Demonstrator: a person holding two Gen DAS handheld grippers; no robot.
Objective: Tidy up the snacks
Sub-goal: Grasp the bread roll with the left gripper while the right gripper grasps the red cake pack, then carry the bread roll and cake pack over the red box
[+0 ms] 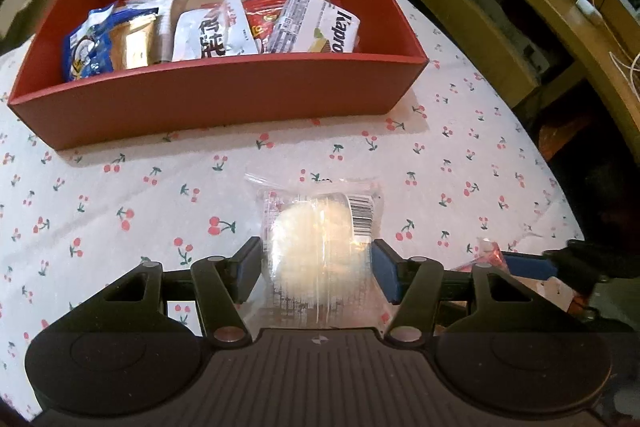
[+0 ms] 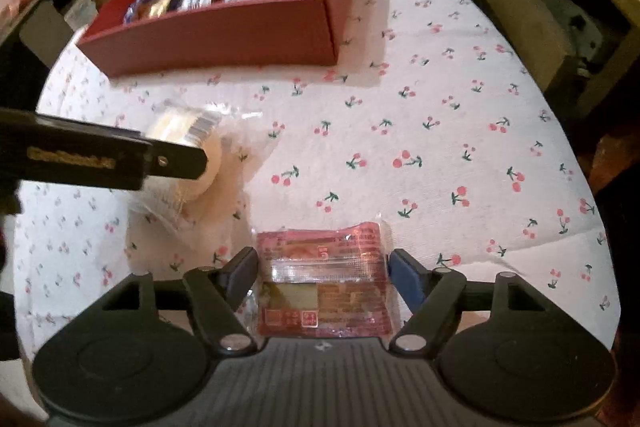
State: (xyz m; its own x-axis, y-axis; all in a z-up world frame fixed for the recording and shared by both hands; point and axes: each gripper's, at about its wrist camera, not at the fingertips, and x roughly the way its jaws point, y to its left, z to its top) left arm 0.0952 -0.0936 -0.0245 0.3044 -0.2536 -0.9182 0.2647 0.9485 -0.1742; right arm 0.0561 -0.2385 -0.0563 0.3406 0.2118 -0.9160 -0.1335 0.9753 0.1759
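Nearest in the left wrist view, the left gripper (image 1: 316,269) is clenched on a clear packet (image 1: 320,227) holding a round pale cake, one pad against each side of the wrapper. The packet looks lifted a little off the cherry-print tablecloth (image 1: 140,195), though the right wrist view is blurred there, so I would not swear it is clear of the cloth. It should be light and soft: the film is slick and crinkly, and the cake inside will squash or crumble under a hard pinch. The best hold is across the middle of the cake, as now, rather than on the loose sealed ends, which would slip.

In the right wrist view the right gripper (image 2: 322,269) straddles a red packet (image 2: 324,279) lying flat on the tablecloth. The left pad meets the wrapper edge, but the right pad (image 2: 404,271) seems to stand just off it, so I read this one as released, not yet gripping. This packet looks flat and somewhat stiffer, with the same slippery film; taking it across its short sides should hold it squarely.

Farther back stands the red box (image 1: 224,99), open-topped and already holding a row of snack bags (image 1: 216,27). Both packets are still outside it, well short of its near wall.
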